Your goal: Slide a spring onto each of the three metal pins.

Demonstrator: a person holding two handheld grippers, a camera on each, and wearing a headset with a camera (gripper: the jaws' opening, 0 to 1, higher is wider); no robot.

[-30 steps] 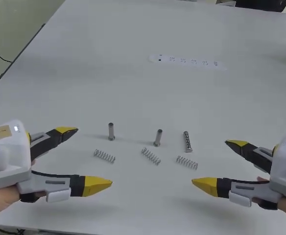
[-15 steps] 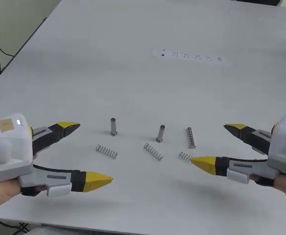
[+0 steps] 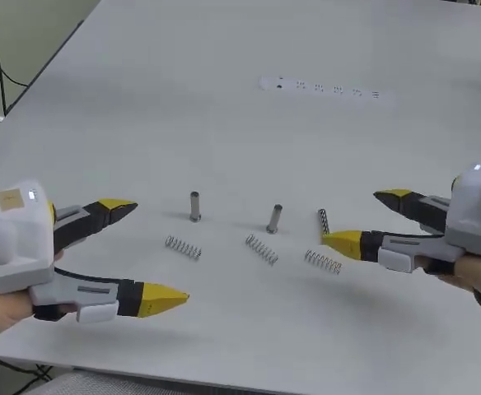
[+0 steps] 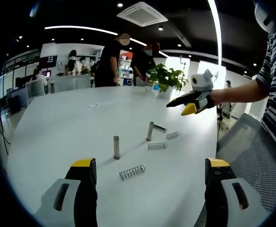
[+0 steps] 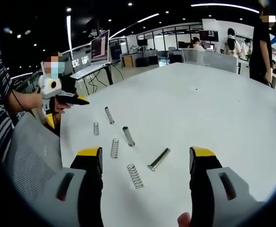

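Springs (image 3: 261,249) lie flat, axes crosswise.

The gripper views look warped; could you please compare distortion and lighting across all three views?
Head view: undistorted, evenly lit, pins sharp. Left gripper view: fisheye bends the table edge, ceiling strip lights glare. Right gripper view: likewise.
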